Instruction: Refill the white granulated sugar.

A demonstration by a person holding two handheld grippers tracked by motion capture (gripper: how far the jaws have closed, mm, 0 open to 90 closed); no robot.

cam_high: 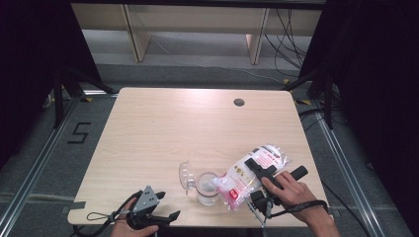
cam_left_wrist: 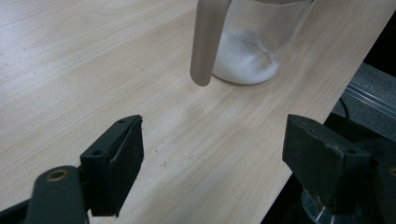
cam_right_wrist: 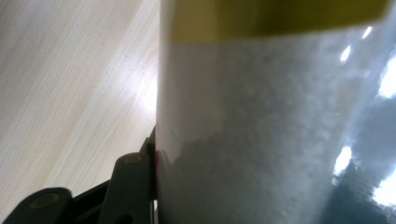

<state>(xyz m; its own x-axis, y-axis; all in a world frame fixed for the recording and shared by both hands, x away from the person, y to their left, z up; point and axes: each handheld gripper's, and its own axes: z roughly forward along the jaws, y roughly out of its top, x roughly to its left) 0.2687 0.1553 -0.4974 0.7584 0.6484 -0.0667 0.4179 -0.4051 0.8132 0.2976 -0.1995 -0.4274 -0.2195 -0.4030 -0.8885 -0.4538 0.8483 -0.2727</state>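
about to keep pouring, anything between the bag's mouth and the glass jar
Nothing visible does. The bag, held in the right gripper, tips its mouth right over the open glass jar; the jar's lid is swung aside to the left.

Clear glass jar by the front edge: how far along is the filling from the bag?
Partly done: the clear glass jar holds a low layer of white granules, its lid off beside it. In hand: the right gripper clamps the white and pink plastic bag, tilted towards the jar. Left: more pouring and closing the lid. The left gripper waits open.
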